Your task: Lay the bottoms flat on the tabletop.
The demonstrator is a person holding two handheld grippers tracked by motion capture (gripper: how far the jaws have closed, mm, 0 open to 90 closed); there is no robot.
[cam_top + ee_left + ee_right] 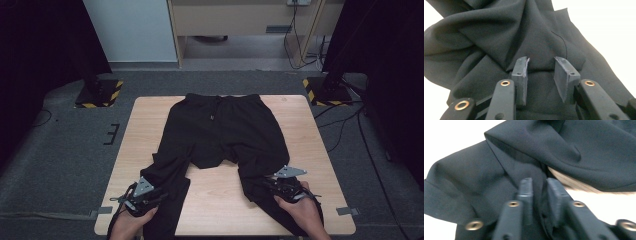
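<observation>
Black trousers lie flat on the wooden table, waistband at the far edge and both legs running toward me. My left gripper rests on the left leg near the front edge. Its jaws stand apart over the cloth, and the pads do not press it. My right gripper sits on the right leg. Its jaws are drawn close on a raised fold of the dark cloth. Both leg ends hang over the table's front edge.
Bare wood shows between the two legs and along both sides of the table. Yellow-and-black striped stand bases sit on the carpet behind the far corners. Cables trail on the floor at the right.
</observation>
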